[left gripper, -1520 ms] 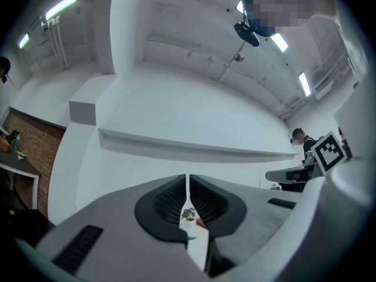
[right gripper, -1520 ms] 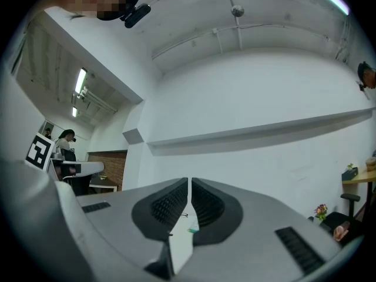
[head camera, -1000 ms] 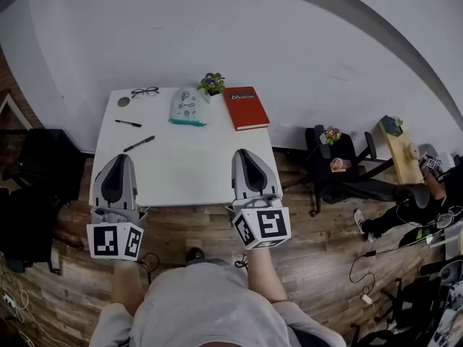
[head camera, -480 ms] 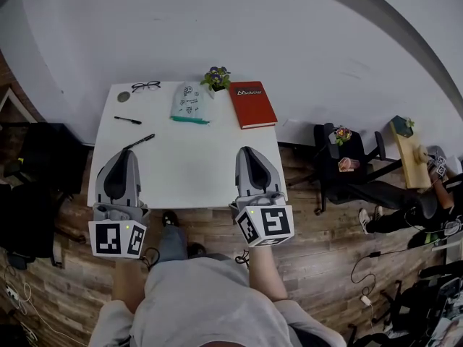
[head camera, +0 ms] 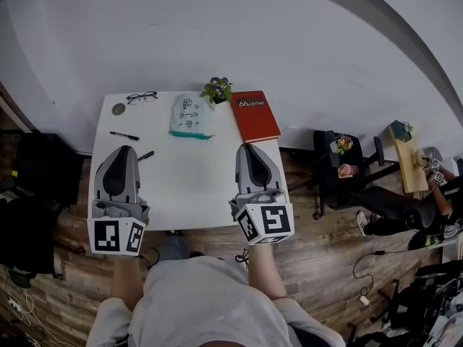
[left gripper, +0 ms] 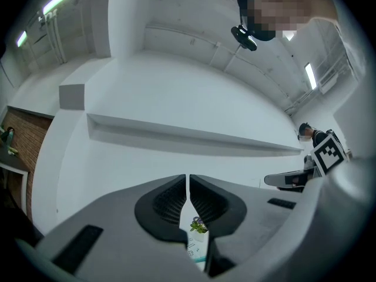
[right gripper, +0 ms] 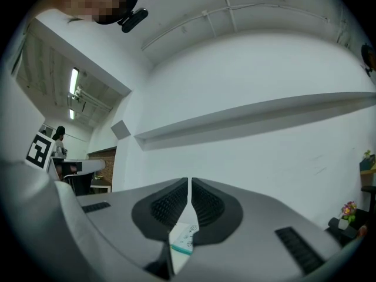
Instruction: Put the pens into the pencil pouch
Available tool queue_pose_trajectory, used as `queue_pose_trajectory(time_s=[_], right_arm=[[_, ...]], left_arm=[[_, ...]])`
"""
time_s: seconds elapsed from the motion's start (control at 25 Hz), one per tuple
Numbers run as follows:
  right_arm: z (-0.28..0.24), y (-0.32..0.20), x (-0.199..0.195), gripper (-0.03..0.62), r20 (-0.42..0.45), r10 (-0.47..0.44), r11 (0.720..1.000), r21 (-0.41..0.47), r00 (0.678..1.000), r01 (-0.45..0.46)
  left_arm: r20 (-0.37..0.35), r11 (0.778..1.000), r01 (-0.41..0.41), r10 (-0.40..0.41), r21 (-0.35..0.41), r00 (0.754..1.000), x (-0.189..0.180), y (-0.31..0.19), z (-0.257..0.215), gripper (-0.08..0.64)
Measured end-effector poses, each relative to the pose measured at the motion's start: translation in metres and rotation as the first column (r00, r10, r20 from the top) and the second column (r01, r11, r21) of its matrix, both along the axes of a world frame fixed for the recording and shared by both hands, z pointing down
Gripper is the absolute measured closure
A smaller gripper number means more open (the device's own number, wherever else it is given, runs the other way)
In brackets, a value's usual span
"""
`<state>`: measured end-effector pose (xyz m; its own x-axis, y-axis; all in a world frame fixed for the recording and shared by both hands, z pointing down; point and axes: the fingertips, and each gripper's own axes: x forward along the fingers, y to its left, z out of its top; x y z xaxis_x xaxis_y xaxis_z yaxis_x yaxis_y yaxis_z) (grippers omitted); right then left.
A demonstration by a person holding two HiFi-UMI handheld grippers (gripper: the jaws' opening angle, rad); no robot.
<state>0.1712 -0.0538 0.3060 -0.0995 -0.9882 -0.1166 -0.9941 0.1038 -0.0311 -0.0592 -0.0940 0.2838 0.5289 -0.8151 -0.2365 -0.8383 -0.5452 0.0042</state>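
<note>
On the white table (head camera: 188, 183) a pale printed pencil pouch (head camera: 189, 116) with a teal edge lies at the back middle. One black pen (head camera: 124, 135) lies at the left. A second black pen (head camera: 145, 155) lies nearer, partly hidden by my left gripper (head camera: 124, 150). That gripper hangs over the table's left front, shut and empty. My right gripper (head camera: 247, 148) hangs over the right front, also shut and empty. Between the left gripper's (left gripper: 187, 184) jaws the pouch (left gripper: 198, 248) and the plant (left gripper: 198, 225) show. Between the right gripper's (right gripper: 190, 187) jaws the pouch (right gripper: 183, 238) shows too.
Along the table's back stand glasses (head camera: 142, 97), a small round object (head camera: 119, 109), a potted plant (head camera: 217, 90) and a red book (head camera: 255, 114). A black chair (head camera: 340, 168) and a wooden side table (head camera: 405, 154) stand to the right. A dark cabinet (head camera: 36, 168) stands to the left.
Both grippers have moved forward over the table's near edge. The left one now covers part of the nearer pen. Both stay shut.
</note>
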Motion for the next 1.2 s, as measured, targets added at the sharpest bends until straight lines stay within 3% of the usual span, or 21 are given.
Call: queue_pose_trajectory(time_s=[0.44,0.8,1.0,1.2], right_arm=[[0.008,-0.073,0.003,0.554,0.002,0.082,0.996,-0.03,0.997,-0.082],[0.054,-0.118,-0.003,0.553,0.025,0.117,0.98,-0.163,0.993,-0.112],[0.103,-0.139,-0.011,0.552,-0.021,0.103,0.948,-0.3,0.994,-0.105],[0.156,-0.159,-0.009,0.552,-0.129,0.04,0.885,-0.456,0.991,-0.095]], left_arm=[[0.008,0.995,-0.098,0.098,-0.017,0.995,0.011,-0.091,0.005,0.52],[0.014,0.983,-0.166,0.167,-0.084,0.986,0.016,-0.144,0.03,0.52],[0.004,0.974,-0.189,0.191,-0.122,0.982,0.014,-0.166,0.049,0.52],[0.01,0.969,-0.197,0.2,-0.147,0.98,0.011,-0.182,0.064,0.52]])
